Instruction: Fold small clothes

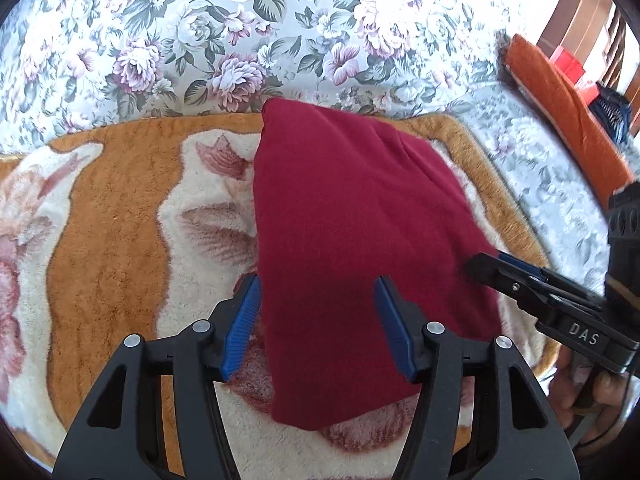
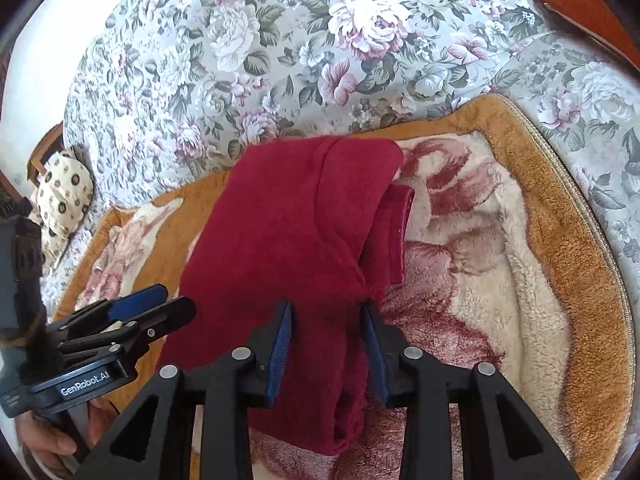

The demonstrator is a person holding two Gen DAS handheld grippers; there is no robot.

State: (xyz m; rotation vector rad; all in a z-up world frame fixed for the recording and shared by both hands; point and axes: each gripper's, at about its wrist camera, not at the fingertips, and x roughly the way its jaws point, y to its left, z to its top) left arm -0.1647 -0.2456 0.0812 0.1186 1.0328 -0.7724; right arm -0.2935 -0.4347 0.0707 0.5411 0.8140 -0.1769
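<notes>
A dark red garment (image 1: 340,208) lies folded in a long band on a fluffy orange and cream blanket (image 1: 116,216). My left gripper (image 1: 318,294) hovers over its near end with the jaws open on either side of the cloth. In the right wrist view the garment (image 2: 280,232) has a folded flap and a cuff on its right side. My right gripper (image 2: 327,314) is open, its blue pads straddling the near right edge of the cloth. Each gripper shows in the other's view, the right one (image 1: 486,262) at the cloth's right edge, the left one (image 2: 160,300) at its left edge.
The blanket (image 2: 540,280) lies on a floral bedspread (image 1: 240,32). An orange cloth (image 1: 568,112) lies at the far right, near red and blue items by wooden furniture. A patterned cushion (image 2: 64,196) sits at the far left in the right wrist view.
</notes>
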